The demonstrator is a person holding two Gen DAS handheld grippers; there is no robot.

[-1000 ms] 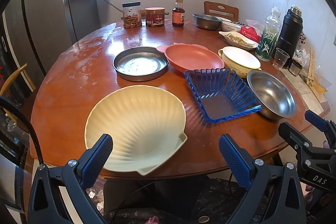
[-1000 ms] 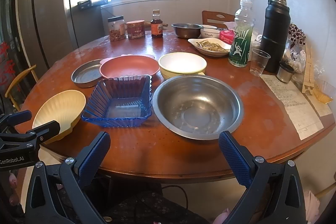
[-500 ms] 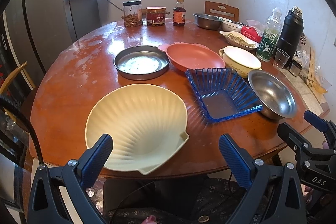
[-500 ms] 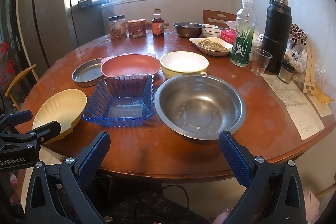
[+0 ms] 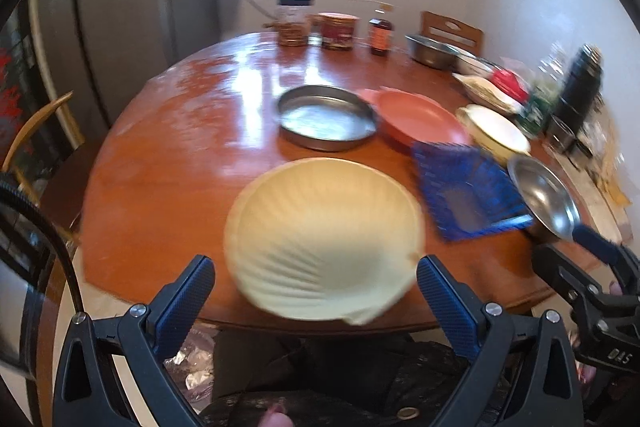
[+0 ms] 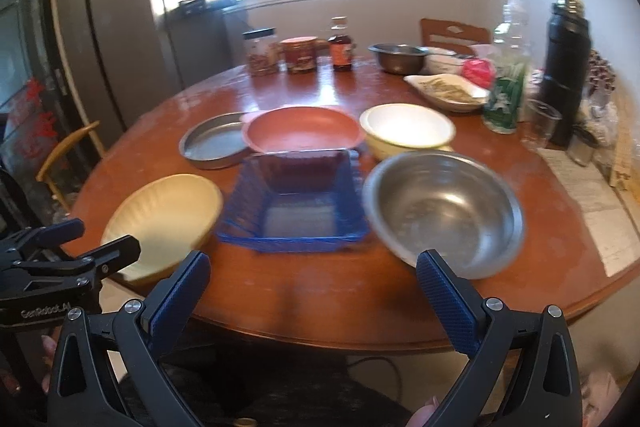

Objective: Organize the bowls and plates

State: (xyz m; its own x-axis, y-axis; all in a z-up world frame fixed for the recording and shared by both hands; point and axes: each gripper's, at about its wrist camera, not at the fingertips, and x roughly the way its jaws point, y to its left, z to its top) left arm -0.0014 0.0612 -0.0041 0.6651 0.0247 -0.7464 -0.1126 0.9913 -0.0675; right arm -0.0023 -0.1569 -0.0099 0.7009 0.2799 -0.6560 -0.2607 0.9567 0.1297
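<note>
1. L gripper [image 5: 314, 285] jaws wide apart, nothing btwn fingers.
2. Cream shell plate [image 5: 324, 235] just ahead of fingertips, near table [image 5: 168, 195] edge.
3. Blue square dish [image 5: 468, 191] ahead-right of R finger, steel bowl [image 5: 544, 199] beyond it.
4. Steel pan [image 5: 326, 123] & pink plate [image 5: 420, 125] farther ahead.
5. R gripper [image 5: 592, 267] off to right.

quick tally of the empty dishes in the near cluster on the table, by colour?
Cream: 2, shell plate, round bowl
Steel: 2, big bowl, flat pan
Pink: 1, plate
Blue: 1, square dish
Total: 6
</note>
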